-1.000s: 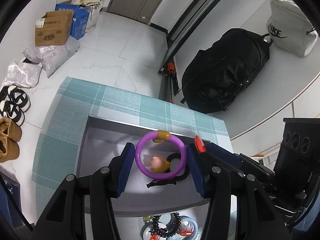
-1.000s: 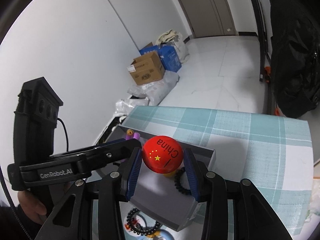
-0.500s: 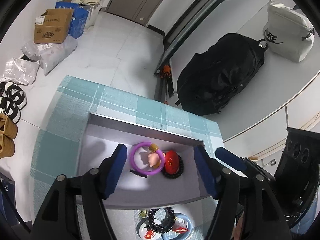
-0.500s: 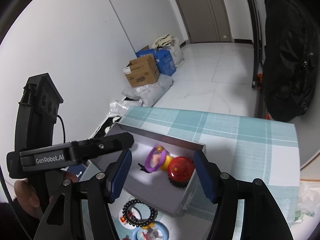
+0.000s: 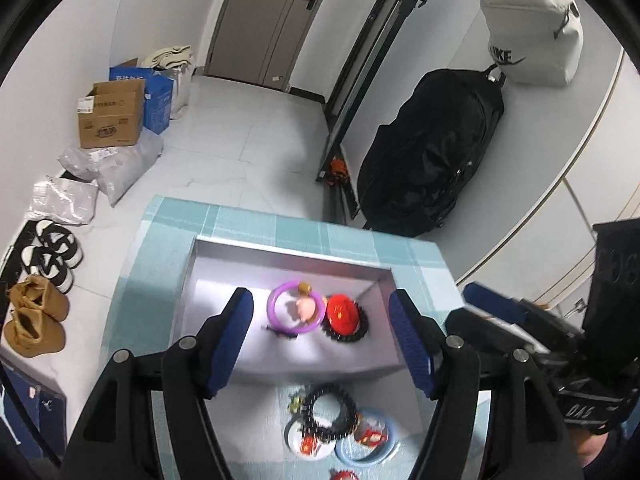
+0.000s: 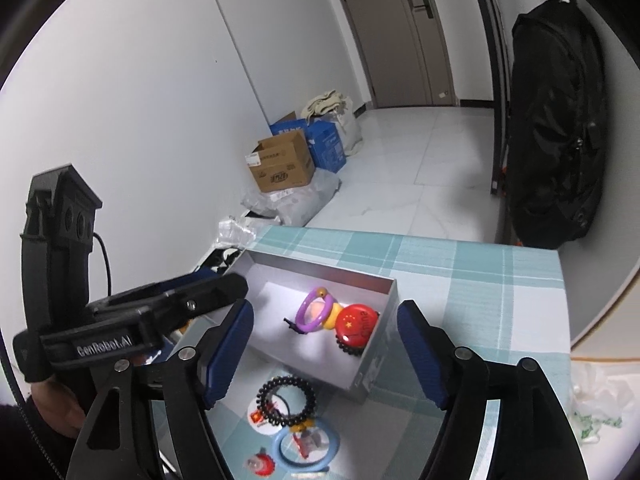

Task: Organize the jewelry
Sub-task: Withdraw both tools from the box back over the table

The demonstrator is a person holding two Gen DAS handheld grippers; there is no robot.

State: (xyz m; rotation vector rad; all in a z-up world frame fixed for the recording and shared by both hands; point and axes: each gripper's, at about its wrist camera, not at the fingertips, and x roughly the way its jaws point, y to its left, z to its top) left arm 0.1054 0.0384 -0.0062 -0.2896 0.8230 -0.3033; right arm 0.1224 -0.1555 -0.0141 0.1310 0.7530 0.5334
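Observation:
A grey open box stands on the teal checked tablecloth. Inside lie a purple ring with a pink charm, and a red China-flag badge on a black beaded bracelet. My left gripper is open and empty, held above the box's near side. My right gripper is open and empty, above the box's near corner. In front of the box lie a black beaded bracelet, a blue ring and small red badges.
The tablecloth ends at the table's far edge. Beyond are a black backpack, cardboard boxes, shoes on the floor and a crumpled bag at the right.
Both grippers opened and let go: the purple ring and the red badge now lie in the box. Both grippers have pulled back and up from the box.

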